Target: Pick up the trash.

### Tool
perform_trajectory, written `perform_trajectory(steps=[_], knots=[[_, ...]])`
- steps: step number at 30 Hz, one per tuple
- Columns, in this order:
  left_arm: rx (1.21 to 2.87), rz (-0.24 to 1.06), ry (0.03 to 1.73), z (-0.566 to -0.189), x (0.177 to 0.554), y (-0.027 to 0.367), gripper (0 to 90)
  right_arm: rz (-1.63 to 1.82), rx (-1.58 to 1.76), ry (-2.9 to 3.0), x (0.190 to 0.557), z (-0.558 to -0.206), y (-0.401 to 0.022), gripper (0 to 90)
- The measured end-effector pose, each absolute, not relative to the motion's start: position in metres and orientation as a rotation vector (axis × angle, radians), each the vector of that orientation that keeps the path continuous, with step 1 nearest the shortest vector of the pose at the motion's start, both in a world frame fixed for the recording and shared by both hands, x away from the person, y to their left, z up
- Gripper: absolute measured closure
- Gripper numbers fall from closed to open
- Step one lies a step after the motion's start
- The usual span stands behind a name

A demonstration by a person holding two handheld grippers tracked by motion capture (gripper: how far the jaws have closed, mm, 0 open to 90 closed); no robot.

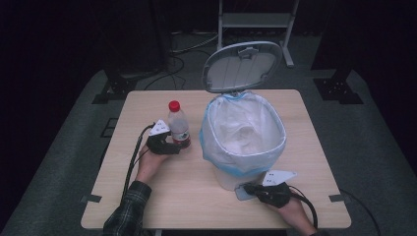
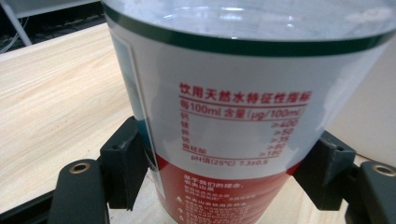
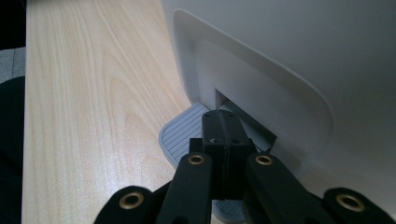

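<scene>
A clear water bottle (image 1: pixel 178 125) with a red cap and a red-and-white label stands upright on the wooden table, left of a white pedal bin (image 1: pixel 223 178). My left gripper (image 1: pixel 177 145) is shut on the bottle's lower part. In the left gripper view both black pads press on the bottle (image 2: pixel 233 93), one on each side of the label, with my left gripper (image 2: pixel 224 172) level at the label's red band. My right gripper (image 1: pixel 248 188) is shut, and its tip rests on the bin's grey pedal (image 3: pixel 180 135) at the foot of the bin (image 3: pixel 280 56). The bin's lid (image 1: pixel 243 66) stands raised.
A white liner bag with a blue edge (image 1: pixel 206 140) lines the bin and folds over its rim. Bare tabletop (image 1: pixel 147 196) lies around both hands. Beyond the table's far edge are cables and a metal frame (image 1: pixel 255 19) on a dark floor.
</scene>
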State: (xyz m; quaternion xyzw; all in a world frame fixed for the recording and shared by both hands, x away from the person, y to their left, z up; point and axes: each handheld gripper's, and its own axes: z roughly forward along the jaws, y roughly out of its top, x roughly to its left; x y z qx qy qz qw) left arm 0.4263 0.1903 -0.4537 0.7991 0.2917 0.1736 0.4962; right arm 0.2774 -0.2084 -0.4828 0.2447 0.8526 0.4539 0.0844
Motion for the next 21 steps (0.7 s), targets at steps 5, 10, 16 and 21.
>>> perform_trajectory(steps=[5,10,16,21], knots=[[1.925,0.420,0.702,-0.448,0.421,0.194,27.1,1.356,0.729,2.544,0.278,-0.483,-0.209,90.0],[1.916,0.419,0.700,-0.443,0.417,0.197,27.1,1.357,0.730,2.545,0.278,-0.483,-0.209,90.0],[1.924,0.416,0.687,-0.441,0.413,0.199,27.3,1.360,0.733,2.547,0.278,-0.483,-0.209,90.0],[1.914,0.405,0.678,-0.437,0.408,0.200,27.3,1.361,0.734,2.547,0.278,-0.483,-0.209,90.0]])
